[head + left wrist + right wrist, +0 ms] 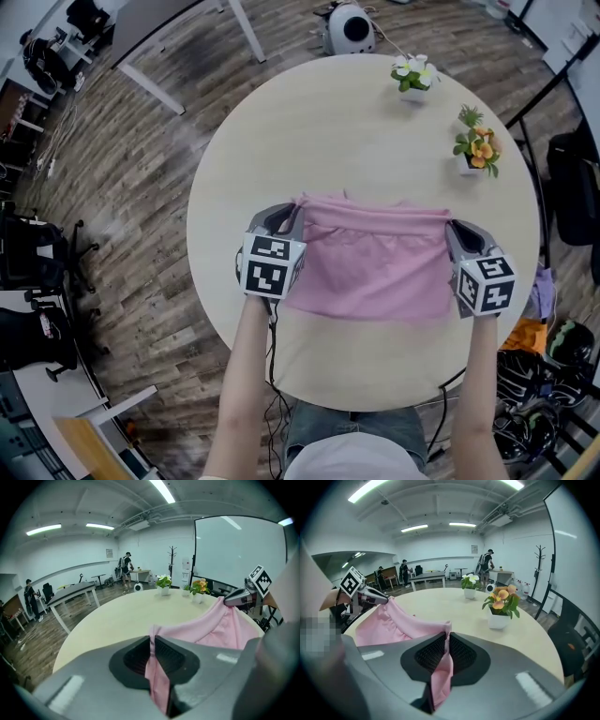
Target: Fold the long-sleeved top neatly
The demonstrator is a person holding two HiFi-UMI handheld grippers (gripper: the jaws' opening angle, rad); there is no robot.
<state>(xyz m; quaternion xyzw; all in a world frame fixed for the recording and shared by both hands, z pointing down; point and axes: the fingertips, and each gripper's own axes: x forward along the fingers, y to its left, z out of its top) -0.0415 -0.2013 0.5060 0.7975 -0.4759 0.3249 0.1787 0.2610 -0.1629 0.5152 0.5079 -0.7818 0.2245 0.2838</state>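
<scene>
No words, numbers or brand names legible in any view.
- Marker cube (271, 265) on left gripper (296, 214): black-and-white square code patterns, no letters.
- Second marker cube (487, 283) on right gripper (452, 228): same kind of pattern, no letters.
- Wall plaque (108, 552) on far wall, left gripper view: too small to read.
- Wall sign (474, 549) above far doorway area, right gripper view: too small to read.
</scene>
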